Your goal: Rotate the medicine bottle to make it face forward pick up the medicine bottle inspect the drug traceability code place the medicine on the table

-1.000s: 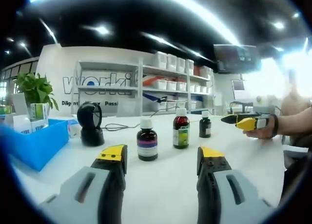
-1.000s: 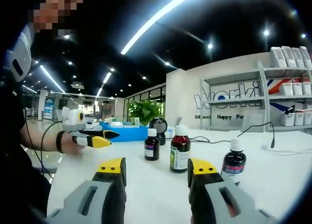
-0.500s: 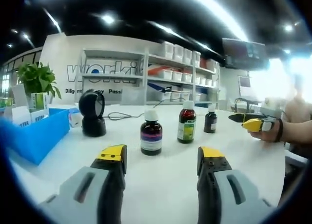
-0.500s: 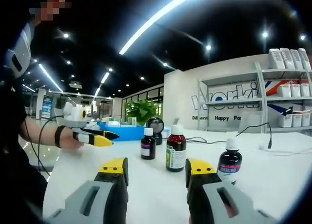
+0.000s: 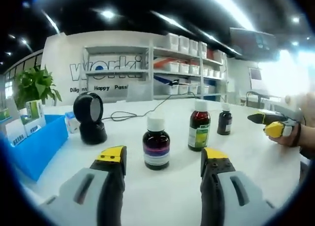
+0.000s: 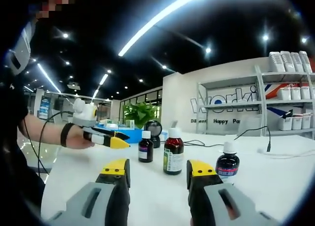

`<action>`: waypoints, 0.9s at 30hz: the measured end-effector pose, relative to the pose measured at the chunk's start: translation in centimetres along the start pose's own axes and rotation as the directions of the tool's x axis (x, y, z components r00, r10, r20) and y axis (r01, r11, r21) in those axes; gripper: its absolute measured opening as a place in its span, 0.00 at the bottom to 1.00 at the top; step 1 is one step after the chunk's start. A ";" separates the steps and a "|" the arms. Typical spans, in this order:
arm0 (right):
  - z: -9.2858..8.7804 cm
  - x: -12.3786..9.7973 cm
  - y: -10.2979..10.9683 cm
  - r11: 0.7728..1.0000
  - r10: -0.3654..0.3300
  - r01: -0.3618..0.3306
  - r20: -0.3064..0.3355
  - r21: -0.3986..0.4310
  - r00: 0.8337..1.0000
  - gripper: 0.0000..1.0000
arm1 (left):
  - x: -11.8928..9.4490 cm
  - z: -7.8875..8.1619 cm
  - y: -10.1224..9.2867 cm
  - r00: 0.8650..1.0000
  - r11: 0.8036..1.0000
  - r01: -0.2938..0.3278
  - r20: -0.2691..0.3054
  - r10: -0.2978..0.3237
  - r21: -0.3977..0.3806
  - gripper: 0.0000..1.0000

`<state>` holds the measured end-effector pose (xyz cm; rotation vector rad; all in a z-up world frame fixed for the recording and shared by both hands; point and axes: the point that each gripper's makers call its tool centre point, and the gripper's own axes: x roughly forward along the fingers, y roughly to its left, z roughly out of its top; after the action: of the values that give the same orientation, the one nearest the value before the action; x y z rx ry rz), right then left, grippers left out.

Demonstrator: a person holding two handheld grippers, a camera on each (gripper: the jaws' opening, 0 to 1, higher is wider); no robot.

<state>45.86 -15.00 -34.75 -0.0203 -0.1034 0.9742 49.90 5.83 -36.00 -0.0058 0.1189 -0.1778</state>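
Three medicine bottles stand in a row on the white table (image 5: 162, 196). Closest in the left gripper view is a dark bottle with a white cap and purple label (image 5: 156, 149), (image 6: 227, 164). Beyond it are a brown bottle with a green label (image 5: 199, 131), (image 6: 173, 154) and a small dark bottle (image 5: 225, 122), (image 6: 145, 147). My left gripper (image 5: 162, 157) is open, a short way in front of the purple-label bottle and apart from it. It also shows as the left gripper (image 6: 108, 137), held by a hand. My right gripper (image 6: 157, 169) is open and holds nothing; seen from across the table, the right gripper (image 5: 273, 125) hovers beside the row.
A black scanner on a stand (image 5: 90, 118) with a cable sits at the left behind the bottles. A blue bin (image 5: 34, 145) with boxes and a green plant (image 5: 34, 85) stand at the table's left end. Shelves with white boxes (image 5: 182, 58) line the back wall.
My left gripper has moved in towards the purple-label bottle, which looks larger now. In the right gripper view the hand with the left gripper has come nearer the bottles. The bottles stand unmoved.
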 end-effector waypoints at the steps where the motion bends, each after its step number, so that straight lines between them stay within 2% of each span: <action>1: 0.0 0.0 0.0 1.000 0.000 0.000 -0.001 0.002 1.000 0.40 | 0.0 0.0 0.3 1.000 1.000 -0.026 -0.002 0.026 -0.010 0.51; 2: 0.0 -0.1 -0.2 1.000 -0.003 0.003 0.000 0.003 1.000 0.40 | -0.1 -0.2 0.4 0.999 0.999 -0.050 -0.007 0.050 -0.014 0.51; 6: -0.1 -0.1 -0.6 1.000 -0.009 0.009 0.003 0.001 1.000 0.40 | 1.8 -0.5 0.7 0.994 0.994 -0.109 -0.009 0.109 0.006 0.50; 13: -0.5 -0.1 -1.3 1.000 -0.021 0.021 -0.002 0.001 1.000 0.39 | 3.4 -1.1 -1.0 0.991 0.991 -0.135 -0.009 0.135 -0.006 0.49; 19: -0.5 -0.2 -1.5 1.000 -0.027 0.027 -0.003 0.007 1.000 0.38 | 4.6 -1.4 -0.5 0.987 0.987 -0.161 -0.009 0.161 0.003 0.47; 22: -0.6 -0.2 -1.4 1.000 -0.027 0.027 -0.007 0.005 1.000 0.38 | 4.7 -1.9 0.3 0.980 0.980 -0.201 -0.016 0.201 -0.013 0.45; 24: -0.7 -0.2 -1.4 1.000 -0.029 0.029 -0.009 0.003 1.000 0.37 | 5.5 -1.6 0.7 0.976 0.976 -0.216 -0.016 0.216 -0.022 0.43; 27: -0.8 -0.2 -1.6 0.999 -0.037 0.037 -0.015 0.002 0.999 0.36 | 5.0 -1.3 0.4 0.968 0.968 -0.249 -0.003 0.249 -0.026 0.42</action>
<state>47.13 -16.01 -35.45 -0.0236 -0.0888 0.9375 54.64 5.31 -37.90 -0.0164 0.1203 0.0754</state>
